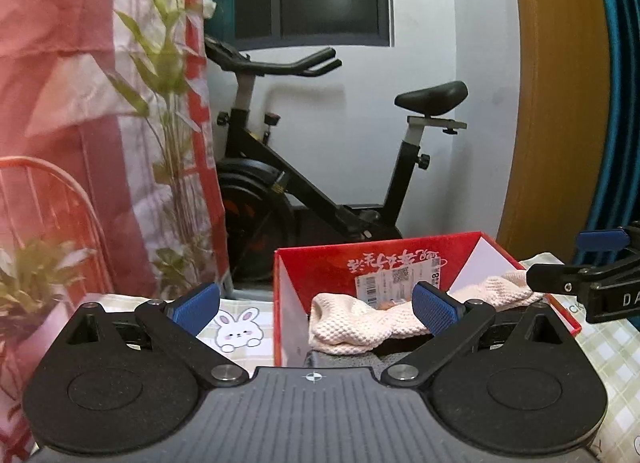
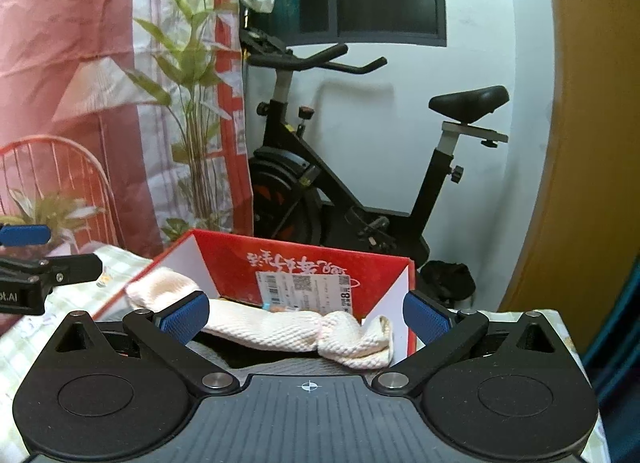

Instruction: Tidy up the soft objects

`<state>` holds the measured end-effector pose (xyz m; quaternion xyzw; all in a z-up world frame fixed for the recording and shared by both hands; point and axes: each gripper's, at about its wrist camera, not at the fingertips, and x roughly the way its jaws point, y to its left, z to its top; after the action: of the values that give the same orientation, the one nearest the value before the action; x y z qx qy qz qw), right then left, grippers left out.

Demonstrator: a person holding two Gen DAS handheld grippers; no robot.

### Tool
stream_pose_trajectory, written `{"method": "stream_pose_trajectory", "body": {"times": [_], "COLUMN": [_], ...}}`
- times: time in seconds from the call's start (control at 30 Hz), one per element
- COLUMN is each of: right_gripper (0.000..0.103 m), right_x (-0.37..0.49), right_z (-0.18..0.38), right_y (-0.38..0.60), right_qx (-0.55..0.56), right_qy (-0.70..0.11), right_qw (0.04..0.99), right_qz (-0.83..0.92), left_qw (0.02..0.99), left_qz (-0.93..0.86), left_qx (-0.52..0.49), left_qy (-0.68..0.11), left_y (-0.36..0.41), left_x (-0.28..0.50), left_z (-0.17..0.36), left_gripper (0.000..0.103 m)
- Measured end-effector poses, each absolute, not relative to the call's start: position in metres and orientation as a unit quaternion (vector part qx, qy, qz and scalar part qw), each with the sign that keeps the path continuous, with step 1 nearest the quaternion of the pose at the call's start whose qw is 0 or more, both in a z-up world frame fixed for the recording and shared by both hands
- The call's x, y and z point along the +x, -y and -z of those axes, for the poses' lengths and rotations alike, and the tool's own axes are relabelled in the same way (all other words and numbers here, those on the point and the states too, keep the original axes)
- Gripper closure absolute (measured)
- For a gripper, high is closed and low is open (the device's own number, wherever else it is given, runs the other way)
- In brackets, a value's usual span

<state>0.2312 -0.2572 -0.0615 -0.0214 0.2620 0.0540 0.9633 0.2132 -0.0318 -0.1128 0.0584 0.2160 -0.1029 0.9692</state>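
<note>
Checked tablecloth (image 1: 600, 347), exercise bike (image 1: 304, 167), white wall (image 1: 472, 43)

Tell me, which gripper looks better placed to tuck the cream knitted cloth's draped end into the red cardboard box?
Probably the left gripper: the cloth overhangs the box rim nearer its side; both are open.

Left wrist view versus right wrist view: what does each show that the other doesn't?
Only the left wrist view shows the rabbit picture on the tablecloth and blue hoops at the right edge. Only the right wrist view shows a dark bag on the floor behind the box. Both show the cream towel draped over the red box, the exercise bike, and both open tools, empty.
</note>
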Motion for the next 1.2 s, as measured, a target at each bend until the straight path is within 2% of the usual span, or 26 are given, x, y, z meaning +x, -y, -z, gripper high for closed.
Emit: {"method": "stream_pose_trajectory", "body": {"times": [0.97, 1.2], "right_gripper": [0.000, 0.000], "right_x": [0.083, 0.044], "right_z": [-0.034, -0.046], "right_y": [0.227, 0.221], "right_qx": [0.018, 0.024], "right_qy": [-0.196, -0.176], "right_qw": [0.980, 0.983], "right_qz": [-0.029, -0.036], "left_qw": [0.985, 0.986], "left_qz": [0.042, 0.044], "left_qx": [0.055, 0.053], "left_qy": [-0.160, -0.150], "left_y": [-0.010, -0.008], "left_x": [0.073, 0.040], "left_z": [0.020, 0.013], "left_gripper": [0.000, 0.000]}}
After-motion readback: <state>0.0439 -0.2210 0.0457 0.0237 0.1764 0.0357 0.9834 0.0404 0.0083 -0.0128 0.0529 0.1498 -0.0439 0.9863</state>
